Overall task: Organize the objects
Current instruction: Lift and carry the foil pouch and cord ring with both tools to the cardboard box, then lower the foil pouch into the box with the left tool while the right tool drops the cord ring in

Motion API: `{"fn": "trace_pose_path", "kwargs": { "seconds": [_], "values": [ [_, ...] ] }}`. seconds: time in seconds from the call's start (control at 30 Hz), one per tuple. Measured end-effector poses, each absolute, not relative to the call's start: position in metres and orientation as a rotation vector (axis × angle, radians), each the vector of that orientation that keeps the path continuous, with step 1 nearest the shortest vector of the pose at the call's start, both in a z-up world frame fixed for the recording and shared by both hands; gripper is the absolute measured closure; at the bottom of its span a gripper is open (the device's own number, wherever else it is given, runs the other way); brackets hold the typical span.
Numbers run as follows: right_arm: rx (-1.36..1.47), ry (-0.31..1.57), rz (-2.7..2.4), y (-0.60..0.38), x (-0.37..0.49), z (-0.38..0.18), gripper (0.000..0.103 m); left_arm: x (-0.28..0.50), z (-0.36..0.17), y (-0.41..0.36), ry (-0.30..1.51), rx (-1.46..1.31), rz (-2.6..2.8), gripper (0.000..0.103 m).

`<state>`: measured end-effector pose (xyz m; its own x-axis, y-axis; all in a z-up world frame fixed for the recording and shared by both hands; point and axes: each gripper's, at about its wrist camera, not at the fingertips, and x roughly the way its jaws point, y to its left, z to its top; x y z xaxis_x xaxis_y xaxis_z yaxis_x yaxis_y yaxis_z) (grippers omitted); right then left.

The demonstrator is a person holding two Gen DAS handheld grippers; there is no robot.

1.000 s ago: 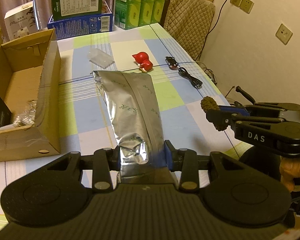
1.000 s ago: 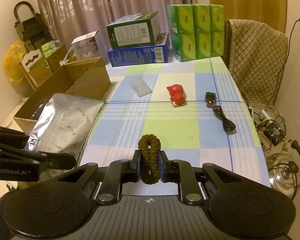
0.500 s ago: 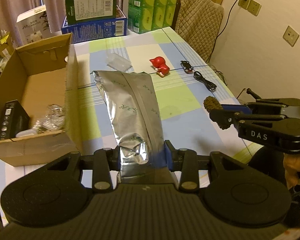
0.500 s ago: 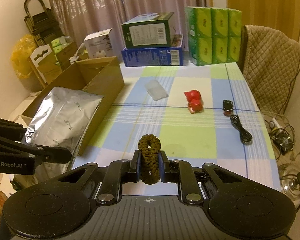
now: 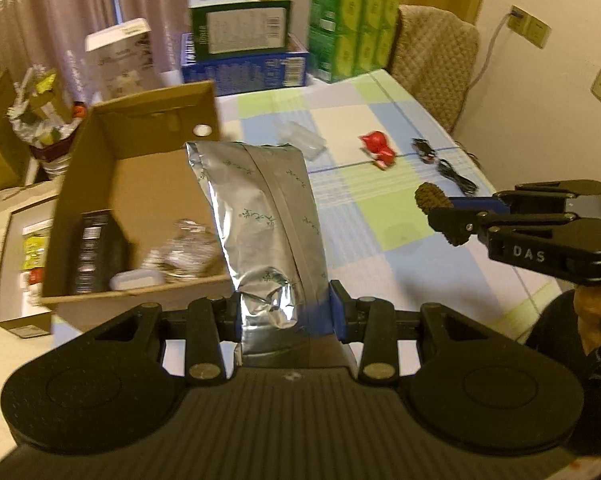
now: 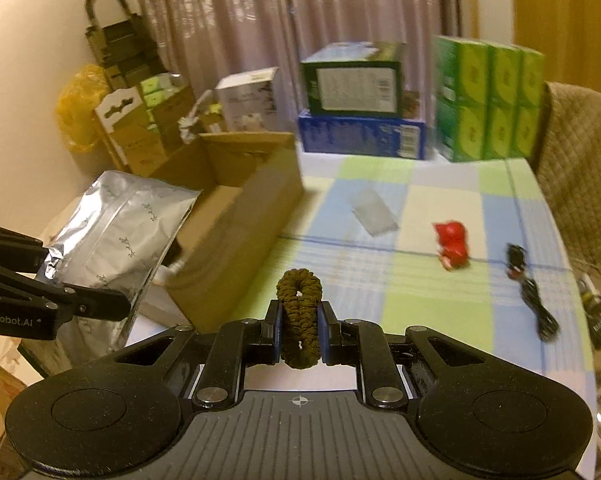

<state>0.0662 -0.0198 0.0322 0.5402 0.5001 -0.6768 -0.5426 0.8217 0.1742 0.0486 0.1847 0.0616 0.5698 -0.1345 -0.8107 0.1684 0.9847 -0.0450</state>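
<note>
Left gripper [image 5: 285, 314], clamped on the foil pouch [image 5: 260, 216], has been swung toward the cardboard box [image 5: 140, 184]. Right gripper [image 6: 299, 332] is kept clamped on the braided cord [image 6: 299, 320]; boxing is judged imminent.

We read "DAS" in pale letters on the black body of the right claw [image 5: 456, 222], at about three o'clock in the left wrist view. On the left claw [image 6: 96, 306], at nine o'clock in the right wrist view, stands "enRobot.AI" (its start is cut by the frame edge). The box labels and barcodes are too blurred to read.
</note>
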Motion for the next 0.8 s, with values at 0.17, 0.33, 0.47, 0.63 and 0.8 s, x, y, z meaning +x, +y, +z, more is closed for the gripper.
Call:
{"fn": "trace_pose_path", "kwargs": {
  "seconds": [0.17,0.33,0.47,0.63,0.8],
  "values": [
    [-0.054,0.764,0.683,0.02,0.079,0.043,0.089,0.057,0.078,0.229,0.94,0.062,-0.109,0.069],
    [-0.043,0.755,0.73,0.055,0.094,0.05,0.089,0.076,0.093,0.266,0.931,0.099,-0.045,0.069],
    [-0.036,0.762,0.753,0.082,0.11,0.049,0.089,0.094,0.096,0.283,0.929,0.108,-0.032,0.069],
    [-0.026,0.773,0.763,0.107,0.128,0.044,0.089,0.115,0.087,0.293,0.942,0.103,-0.044,0.069],
    [-0.024,0.794,0.768,0.12,0.141,0.037,0.089,0.134,0.076,0.297,0.956,0.109,-0.058,0.069]
  ]
}}
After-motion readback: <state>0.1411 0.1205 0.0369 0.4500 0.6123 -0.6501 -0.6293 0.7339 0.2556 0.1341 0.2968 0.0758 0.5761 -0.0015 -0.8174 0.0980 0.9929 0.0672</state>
